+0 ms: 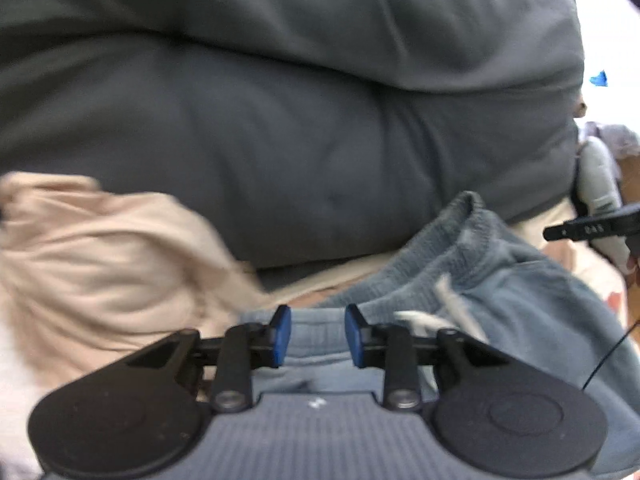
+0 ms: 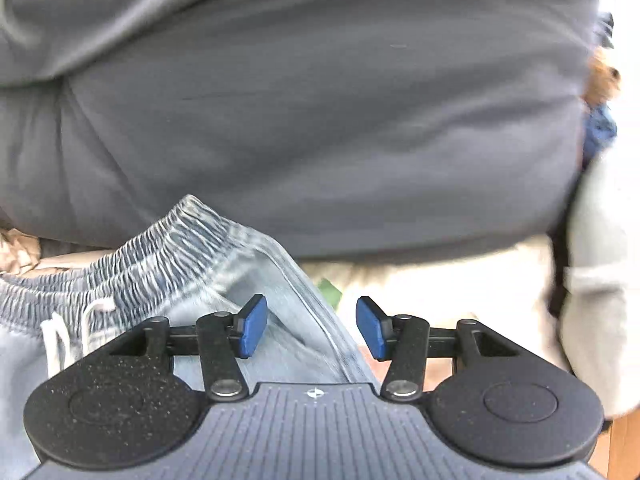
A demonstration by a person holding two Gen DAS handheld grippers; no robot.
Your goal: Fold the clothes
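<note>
Both grippers hang low over a pair of blue sweatpants [image 1: 500, 300] bunched in front of a big grey cushion [image 1: 280, 140]. The left gripper [image 1: 318, 336] has its blue pads [image 1: 282, 334] parted by a modest gap, with nothing between them; the pants' cloth lies just beyond the tips, and I can't tell whether the pads brush it, since the picture is smeared. The right gripper [image 2: 312, 328] stands wider, its pads [image 2: 254, 326] well apart and empty, the left pad over the pants [image 2: 192, 272] and the right pad past their edge, above pale bedding [image 2: 440, 280]. From the left camera the waistband shows as a thick ribbed roll rising toward the cushion, with a white drawstring [image 1: 448, 304] trailing down the front. The right camera catches the same waistband from the other side, its elastic gathers sharp and striped, and the drawstring [image 2: 56, 340] looped at the far left. Only the left view shows a crumpled beige garment [image 1: 100, 260] heaped to the left of the pants, touching or nearly touching them, and, at the right edge, a black bar of the other tool [image 1: 592, 228]. Only the right view shows a pale grey sleeve [image 2: 600, 280] at the right, beside the cushion [image 2: 320, 120], and a scrap of green [image 2: 328, 288] just off the pants' edge.
</note>
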